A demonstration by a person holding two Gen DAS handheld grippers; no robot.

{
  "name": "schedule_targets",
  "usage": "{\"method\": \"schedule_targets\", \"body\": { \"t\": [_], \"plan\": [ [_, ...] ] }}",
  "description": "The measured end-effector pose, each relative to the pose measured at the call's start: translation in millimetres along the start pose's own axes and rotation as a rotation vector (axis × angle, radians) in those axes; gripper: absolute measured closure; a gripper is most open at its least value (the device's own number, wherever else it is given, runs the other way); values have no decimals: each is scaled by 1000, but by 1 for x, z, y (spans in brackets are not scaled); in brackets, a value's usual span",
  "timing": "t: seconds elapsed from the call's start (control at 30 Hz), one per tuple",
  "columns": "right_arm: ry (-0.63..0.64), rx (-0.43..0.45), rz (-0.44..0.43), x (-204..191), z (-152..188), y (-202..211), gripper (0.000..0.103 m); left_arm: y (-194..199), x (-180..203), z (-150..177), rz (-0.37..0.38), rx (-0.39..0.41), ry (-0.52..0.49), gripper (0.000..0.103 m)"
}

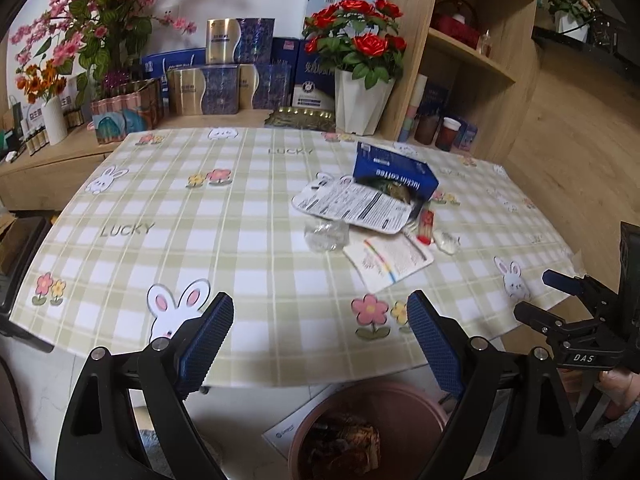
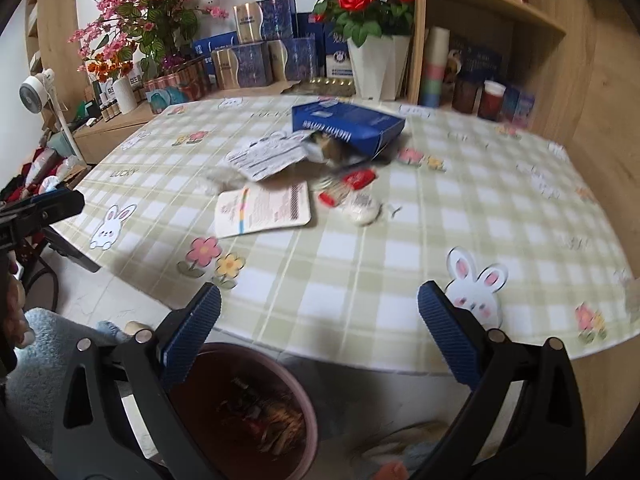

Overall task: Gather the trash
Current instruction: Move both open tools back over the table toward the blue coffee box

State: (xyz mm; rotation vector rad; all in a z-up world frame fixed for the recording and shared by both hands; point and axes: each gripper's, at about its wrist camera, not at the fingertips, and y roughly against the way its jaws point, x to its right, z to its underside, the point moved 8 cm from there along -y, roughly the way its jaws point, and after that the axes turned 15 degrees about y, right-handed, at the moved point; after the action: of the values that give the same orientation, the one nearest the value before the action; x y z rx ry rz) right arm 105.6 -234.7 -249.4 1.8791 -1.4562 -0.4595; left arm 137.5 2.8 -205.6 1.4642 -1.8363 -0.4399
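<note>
Glossy checked tablecloth [image 1: 256, 248], wooden shelves [image 1: 472, 52]

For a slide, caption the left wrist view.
Open left gripper above brown bin; blue coffee box and wrappers on checked tablecloth.

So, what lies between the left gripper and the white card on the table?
Only bare checked tablecloth lies between the open left gripper and the white card, as the left wrist view shows.
</note>
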Motion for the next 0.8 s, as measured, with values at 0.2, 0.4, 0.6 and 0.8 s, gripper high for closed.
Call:
{"method": "schedule_targets", "body": {
  "t": [0.2,0.4,0.6,0.8],
  "plan": [
    [-20,-14,10,15,-3,-7,6,-7,6,-8,0,7,-24,17],
    [-7,-41,30,22,-3,-16,6,-14,6,-12,2,0,-16,17],
    [-8,-54,74,34,-5,-23,6,-23,5,-13,0,-11,-20,17],
    [-7,-65,103,48,-10,-34,6,-36,5,-19,-1,-21,-23,17]
  ]
}}
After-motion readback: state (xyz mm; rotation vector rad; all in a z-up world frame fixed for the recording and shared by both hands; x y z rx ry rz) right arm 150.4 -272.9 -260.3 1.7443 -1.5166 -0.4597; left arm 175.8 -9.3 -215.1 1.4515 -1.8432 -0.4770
